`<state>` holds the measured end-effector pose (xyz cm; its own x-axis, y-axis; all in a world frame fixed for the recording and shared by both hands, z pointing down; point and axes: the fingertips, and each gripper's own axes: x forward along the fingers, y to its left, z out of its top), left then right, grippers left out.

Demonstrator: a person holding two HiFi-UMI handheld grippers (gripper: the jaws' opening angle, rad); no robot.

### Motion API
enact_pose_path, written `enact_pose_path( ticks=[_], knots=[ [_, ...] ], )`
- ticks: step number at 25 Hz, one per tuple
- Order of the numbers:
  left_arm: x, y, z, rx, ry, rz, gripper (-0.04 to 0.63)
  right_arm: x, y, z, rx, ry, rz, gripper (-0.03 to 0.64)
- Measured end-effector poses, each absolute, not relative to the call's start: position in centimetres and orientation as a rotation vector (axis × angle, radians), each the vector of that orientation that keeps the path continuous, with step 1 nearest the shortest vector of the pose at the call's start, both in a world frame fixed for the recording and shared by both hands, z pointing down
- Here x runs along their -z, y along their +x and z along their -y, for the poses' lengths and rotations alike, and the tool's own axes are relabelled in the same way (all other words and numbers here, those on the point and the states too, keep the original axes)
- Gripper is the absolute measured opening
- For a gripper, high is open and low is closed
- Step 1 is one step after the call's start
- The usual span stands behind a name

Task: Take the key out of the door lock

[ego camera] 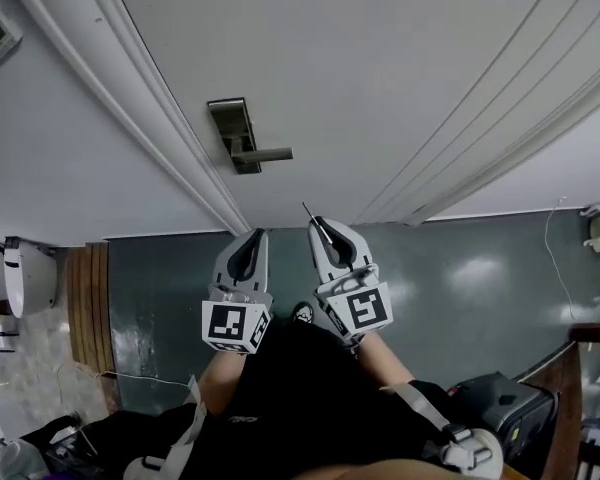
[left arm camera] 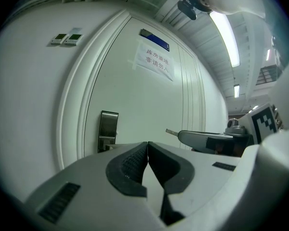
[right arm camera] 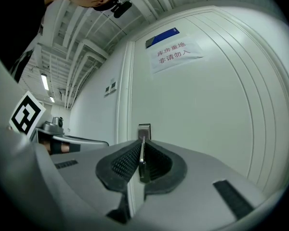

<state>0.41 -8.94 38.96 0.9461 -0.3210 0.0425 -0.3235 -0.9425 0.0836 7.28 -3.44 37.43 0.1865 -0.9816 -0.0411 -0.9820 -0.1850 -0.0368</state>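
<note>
A white door (ego camera: 380, 78) carries a metal lock plate (ego camera: 230, 126) with a lever handle (ego camera: 263, 154). My right gripper (ego camera: 320, 224) is shut on a thin metal key (ego camera: 307, 211), whose blade sticks out past the fingertips, apart from the door. In the right gripper view the key (right arm camera: 142, 159) sits edge-on between the pads, with the lock plate (right arm camera: 144, 130) straight beyond it. My left gripper (ego camera: 250, 236) hovers beside the right one, shut and empty. The left gripper view has its closed tips (left arm camera: 147, 146), the lock plate (left arm camera: 108, 128) and the key tip (left arm camera: 170, 131).
A paper notice (left arm camera: 154, 60) is taped high on the door. The door frame (ego camera: 130, 98) runs along its left. A white fixture (ego camera: 25, 278) and wooden strip (ego camera: 85, 308) lie at the left. A dark case (ego camera: 500, 408) sits lower right on the green floor.
</note>
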Motion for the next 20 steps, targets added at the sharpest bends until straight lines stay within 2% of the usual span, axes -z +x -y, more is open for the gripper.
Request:
enact_pose_path(
  ticks=[20],
  knots=[
    [-38.87,-0.13,9.22,-0.053,3.019,0.508,0.024,-36.73,7.17,3.62,-0.043,-2.358,-1.956,0.031]
  ],
)
